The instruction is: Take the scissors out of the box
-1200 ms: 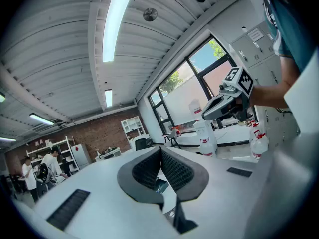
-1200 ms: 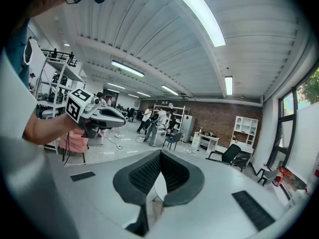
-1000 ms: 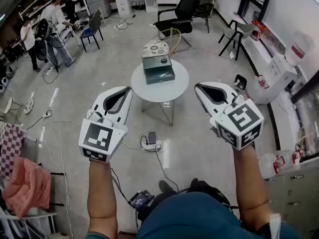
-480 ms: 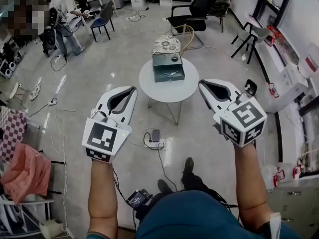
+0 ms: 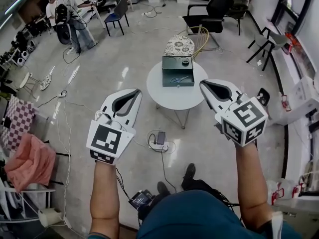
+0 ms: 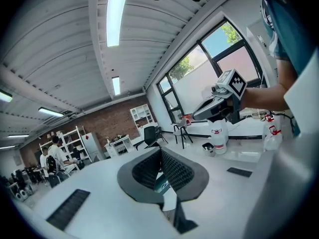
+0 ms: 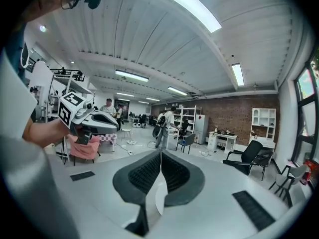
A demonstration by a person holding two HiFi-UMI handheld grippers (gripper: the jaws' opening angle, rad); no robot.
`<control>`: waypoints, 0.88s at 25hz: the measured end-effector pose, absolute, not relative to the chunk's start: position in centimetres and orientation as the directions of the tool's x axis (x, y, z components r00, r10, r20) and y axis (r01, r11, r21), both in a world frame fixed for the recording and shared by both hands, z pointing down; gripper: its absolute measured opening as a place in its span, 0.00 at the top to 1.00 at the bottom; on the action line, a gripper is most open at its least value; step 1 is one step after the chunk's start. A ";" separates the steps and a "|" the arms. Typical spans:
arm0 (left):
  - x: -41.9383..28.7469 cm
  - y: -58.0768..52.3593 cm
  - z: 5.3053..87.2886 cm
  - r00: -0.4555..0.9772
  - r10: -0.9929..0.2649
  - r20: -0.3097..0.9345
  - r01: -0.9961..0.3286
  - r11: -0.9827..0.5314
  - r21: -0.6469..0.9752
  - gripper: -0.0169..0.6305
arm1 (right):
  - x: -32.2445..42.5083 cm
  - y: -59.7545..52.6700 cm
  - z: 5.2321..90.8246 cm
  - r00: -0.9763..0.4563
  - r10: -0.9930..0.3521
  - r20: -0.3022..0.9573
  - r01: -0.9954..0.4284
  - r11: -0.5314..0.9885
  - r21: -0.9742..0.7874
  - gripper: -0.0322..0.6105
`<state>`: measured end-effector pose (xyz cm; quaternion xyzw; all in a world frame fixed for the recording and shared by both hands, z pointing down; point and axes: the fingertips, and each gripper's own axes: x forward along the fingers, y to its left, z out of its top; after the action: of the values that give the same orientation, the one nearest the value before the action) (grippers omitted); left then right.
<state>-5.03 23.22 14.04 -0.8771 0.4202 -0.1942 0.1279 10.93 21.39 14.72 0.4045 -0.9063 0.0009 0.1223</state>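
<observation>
A dark green box (image 5: 177, 71) stands on a small round white table (image 5: 174, 96) ahead of me. Its near part is open, and a thin pale-blue thing that looks like the scissors (image 5: 180, 78) lies inside. A small round object rests on the box's far part. My left gripper (image 5: 136, 90) is held in the air, short of the table and to its left, jaws shut and empty. My right gripper (image 5: 203, 83) hangs by the table's right edge, also shut and empty. Each gripper view shows its own closed jaws and the other gripper, with neither box nor scissors.
A patterned stool (image 5: 179, 45) and a black office chair (image 5: 210, 12) stand behind the table. A power strip with cables (image 5: 158, 139) lies on the floor under my hands. People (image 5: 74, 14) stand far left. A pink cloth (image 5: 29, 163) hangs at left.
The table and box have come nearer and shifted right in the head view. Both grippers keep the same shut pose in front of me.
</observation>
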 end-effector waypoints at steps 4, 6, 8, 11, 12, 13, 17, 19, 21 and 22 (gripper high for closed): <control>-2.5 20.1 14.8 0.546 -0.799 0.253 -0.697 -0.601 -0.391 0.95 | 13.1 17.7 15.5 -0.670 -0.709 0.219 -0.712 0.697 0.082 0.89; -1.4 18.8 14.7 0.532 -0.805 0.263 -0.702 -0.593 -0.395 0.95 | 14.0 16.1 15.6 -0.685 -0.697 0.214 -0.700 0.710 0.072 0.89; -0.3 17.7 14.6 0.516 -0.811 0.275 -0.705 -0.585 -0.402 0.95 | 14.9 14.7 15.6 -0.699 -0.684 0.208 -0.689 0.722 0.060 0.89; 1.1 16.8 14.9 0.499 -0.819 0.282 -0.708 -0.573 -0.413 0.95 | 16.3 13.3 16.3 -0.713 -0.673 0.199 -0.678 0.733 0.050 0.89; 1.5 16.5 15.1 0.495 -0.822 0.282 -0.709 -0.569 -0.416 0.95 | 16.8 12.8 16.5 -0.715 -0.672 0.195 -0.677 0.734 0.047 0.89; 1.9 16.2 15.2 0.491 -0.824 0.284 -0.710 -0.567 -0.418 0.95 | 17.3 12.4 16.7 -0.716 -0.671 0.192 -0.677 0.735 0.045 0.89; 3.5 14.4 14.8 0.491 -0.821 0.292 -0.704 -0.571 -0.421 0.95 | 19.0 11.0 16.3 -0.715 -0.674 0.189 -0.680 0.732 0.041 0.89; 3.9 13.1 14.3 0.500 -0.819 0.281 -0.703 -0.574 -0.420 0.95 | 19.5 10.3 15.9 -0.706 -0.683 0.188 -0.689 0.724 0.047 0.89; 4.3 11.9 14.2 0.516 -0.814 0.267 -0.698 -0.580 -0.419 0.95 | 19.9 9.7 15.8 -0.692 -0.697 0.186 -0.702 0.711 0.052 0.89; 4.5 11.3 14.3 0.526 -0.810 0.261 -0.694 -0.586 -0.418 0.95 | 20.0 9.4 15.9 -0.685 -0.704 0.188 -0.708 0.704 0.055 0.89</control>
<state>4.49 11.30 14.29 -0.8633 0.4355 -0.2181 0.1322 19.98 9.35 15.90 0.3847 -0.9178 0.0110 0.0976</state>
